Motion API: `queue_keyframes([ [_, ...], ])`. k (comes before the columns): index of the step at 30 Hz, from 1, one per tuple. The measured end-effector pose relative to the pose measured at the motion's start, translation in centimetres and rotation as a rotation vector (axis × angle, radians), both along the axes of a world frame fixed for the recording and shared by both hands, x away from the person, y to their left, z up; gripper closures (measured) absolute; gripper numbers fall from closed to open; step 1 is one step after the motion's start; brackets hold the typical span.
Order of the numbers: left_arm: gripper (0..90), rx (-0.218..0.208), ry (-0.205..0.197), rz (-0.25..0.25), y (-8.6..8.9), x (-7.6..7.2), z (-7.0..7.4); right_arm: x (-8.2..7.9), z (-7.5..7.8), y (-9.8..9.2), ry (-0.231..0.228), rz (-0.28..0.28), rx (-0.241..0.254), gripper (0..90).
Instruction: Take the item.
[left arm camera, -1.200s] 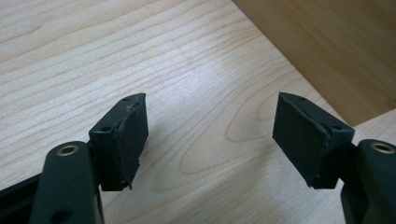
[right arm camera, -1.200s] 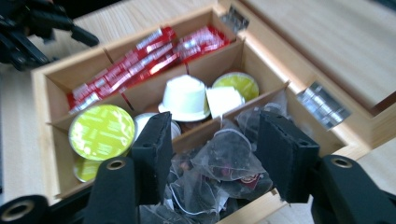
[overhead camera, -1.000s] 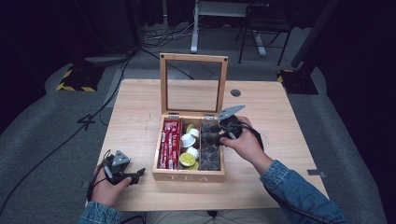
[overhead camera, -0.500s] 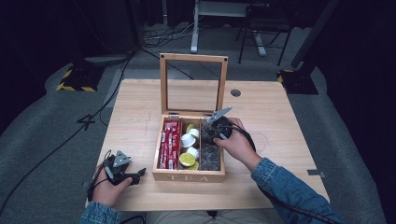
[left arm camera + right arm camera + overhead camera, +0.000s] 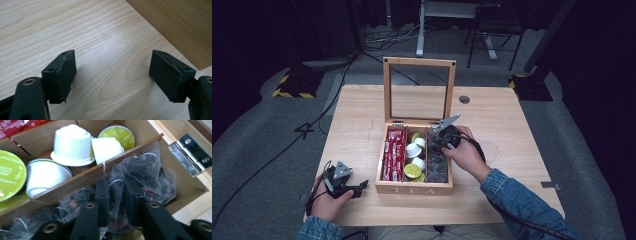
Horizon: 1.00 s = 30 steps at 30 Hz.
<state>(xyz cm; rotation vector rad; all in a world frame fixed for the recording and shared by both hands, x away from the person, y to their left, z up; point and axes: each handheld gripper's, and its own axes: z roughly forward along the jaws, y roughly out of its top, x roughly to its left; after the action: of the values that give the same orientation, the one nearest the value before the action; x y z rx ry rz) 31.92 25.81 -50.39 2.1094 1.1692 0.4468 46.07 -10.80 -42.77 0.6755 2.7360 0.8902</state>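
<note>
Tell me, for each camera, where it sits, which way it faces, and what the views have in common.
High view: fixed above the person's side, looking forward and down on the table and open tea box; both forearms and grippers show.
Left gripper view: rides the left gripper, facing bare tabletop past its open jaws.
Right gripper view: rides the right gripper, looking into the box, jaws closed on a tea bag.
Shared: the high and right gripper views both show the white capsules.

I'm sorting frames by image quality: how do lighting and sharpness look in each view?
High view: the table is lit, the floor beyond is nearly black, the picture soft. Left gripper view: sharp wood grain, a pale sheen between the jaws. Right gripper view: bright pods, the near jaws blurred around a tea bag.
</note>
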Motion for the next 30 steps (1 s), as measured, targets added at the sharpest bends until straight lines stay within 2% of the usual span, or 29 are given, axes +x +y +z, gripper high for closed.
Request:
queue_keyframes([
  [9, 22.3, -0.002, 0.001, 0.001, 0.0, 0.0, 0.0, -0.3, 0.9, -0.6, 0.01, 0.006, 0.052, 80.8],
  [16, 22.2, -0.002, 0.001, 0.002, 0.0, 0.0, 0.0, -0.5, 2.2, -1.4, 0.008, -0.003, 0.129, 80.8],
  [19, 22.0, -0.003, 0.001, 0.001, 0.0, 0.1, 0.0, -0.7, 3.0, -1.6, -0.009, 0.003, 0.163, 80.8],
  [30, 21.4, 0.0, 0.003, 0.0, -0.1, 0.1, 0.0, -1.4, 4.9, -2.4, -0.047, 0.007, 0.224, 80.8],
])
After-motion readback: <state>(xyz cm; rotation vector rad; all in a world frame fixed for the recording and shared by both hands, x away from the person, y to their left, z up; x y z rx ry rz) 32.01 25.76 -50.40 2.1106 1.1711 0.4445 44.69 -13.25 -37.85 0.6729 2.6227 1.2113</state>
